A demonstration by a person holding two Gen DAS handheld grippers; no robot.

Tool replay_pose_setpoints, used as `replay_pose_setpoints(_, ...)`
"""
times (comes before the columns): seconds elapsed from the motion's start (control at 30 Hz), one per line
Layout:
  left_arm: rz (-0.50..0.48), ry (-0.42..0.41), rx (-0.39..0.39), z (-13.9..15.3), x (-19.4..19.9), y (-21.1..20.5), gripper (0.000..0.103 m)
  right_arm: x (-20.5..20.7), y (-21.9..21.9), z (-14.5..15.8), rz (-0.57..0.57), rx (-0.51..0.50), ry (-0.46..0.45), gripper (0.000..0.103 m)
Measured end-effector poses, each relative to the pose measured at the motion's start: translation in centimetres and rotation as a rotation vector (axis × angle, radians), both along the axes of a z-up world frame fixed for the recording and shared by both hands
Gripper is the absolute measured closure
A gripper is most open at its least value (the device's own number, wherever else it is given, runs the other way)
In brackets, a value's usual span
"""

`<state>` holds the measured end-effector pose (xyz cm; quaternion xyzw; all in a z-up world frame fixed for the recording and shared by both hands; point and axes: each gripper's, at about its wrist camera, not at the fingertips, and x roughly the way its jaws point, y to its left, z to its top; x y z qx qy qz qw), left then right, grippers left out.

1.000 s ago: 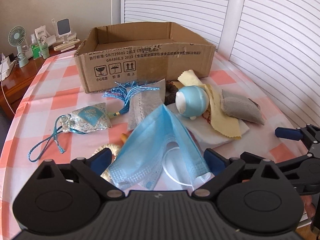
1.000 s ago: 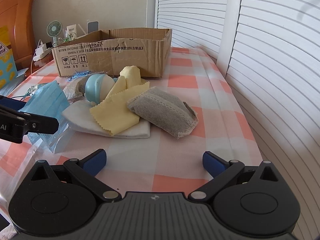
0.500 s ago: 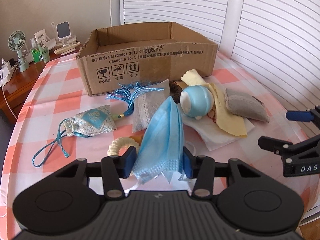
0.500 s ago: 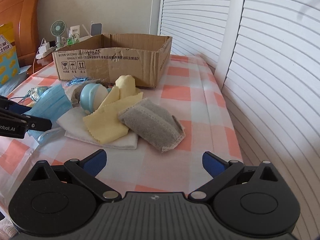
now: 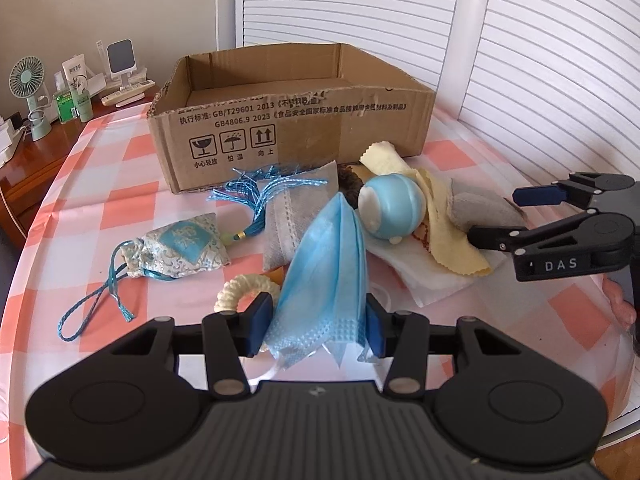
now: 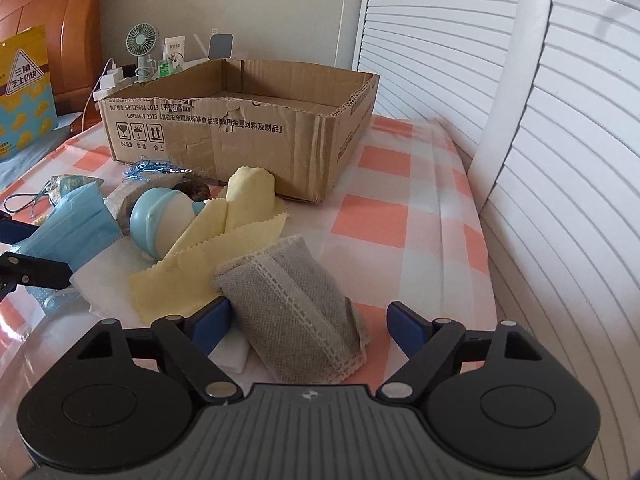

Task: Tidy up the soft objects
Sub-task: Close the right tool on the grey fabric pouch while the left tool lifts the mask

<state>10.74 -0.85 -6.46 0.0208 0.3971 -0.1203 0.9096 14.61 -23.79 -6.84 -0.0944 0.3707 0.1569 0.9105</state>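
Observation:
My left gripper point(image 5: 316, 326) is shut on the near end of a blue face mask point(image 5: 328, 264), bunched between its pads. My right gripper point(image 6: 308, 326) is open, its fingers on either side of a grey sachet point(image 6: 296, 312) on the checked tablecloth, apart from it. An open cardboard box point(image 5: 288, 128) stands behind the pile. The pile holds a blue ball toy point(image 5: 392, 210), a yellow cloth point(image 5: 444, 216), a white cloth point(image 5: 432, 276), a second grey sachet point(image 5: 296, 216), a patterned drawstring pouch point(image 5: 180, 246) and a cream rope ring point(image 5: 244, 288).
A blue tassel point(image 5: 256, 192) lies in front of the box. A side table at the far left carries a small fan point(image 5: 28, 92) and bottles. White louvred doors run along the right. The table edge is close on the right.
My left gripper closed on the blue mask and bunched it. My right gripper moved forward and narrowed, so the grey sachet now sits between its open fingers.

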Motion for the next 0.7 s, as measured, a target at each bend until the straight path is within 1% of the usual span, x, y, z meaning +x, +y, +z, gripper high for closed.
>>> replay_pose_setpoints(0.1,-0.001,0.002,0.000,0.0,0.1,0.0,0.056,0.6,0.2,-0.1,0.015,0.009,0.004,0.016)
replay_pose_setpoints(0.17,-0.002,0.002,-0.001,0.0,0.2,0.0,0.056,0.8,0.3,-0.1,0.035,0.027,0.015,0.021)
replay_pose_setpoints(0.23,-0.001,0.003,-0.005,0.0,0.2,0.0,0.056,0.9,0.4,0.1,0.042,0.043,0.020,0.033)
replay_pose_setpoints(0.37,-0.002,0.004,-0.005,0.0,0.2,0.0,0.056,0.6,0.6,0.4,0.045,0.039,0.021,0.043)
replay_pose_setpoints(0.43,-0.004,0.004,-0.002,0.0,0.2,0.0,0.056,0.3,0.6,0.6,0.037,0.034,0.019,0.052)
replay_pose_setpoints(0.5,-0.008,0.005,-0.001,0.1,0.2,0.0,0.060,0.0,0.6,0.8,0.027,0.025,0.019,0.056)
replay_pose_setpoints(0.63,-0.025,0.012,0.003,0.3,0.2,0.1,0.064,-0.6,0.4,1.5,0.010,0.026,0.022,0.061)
replay_pose_setpoints(0.7,-0.035,0.018,0.002,0.4,0.2,0.1,0.067,-1.0,0.3,2.0,0.007,0.023,0.013,0.061)
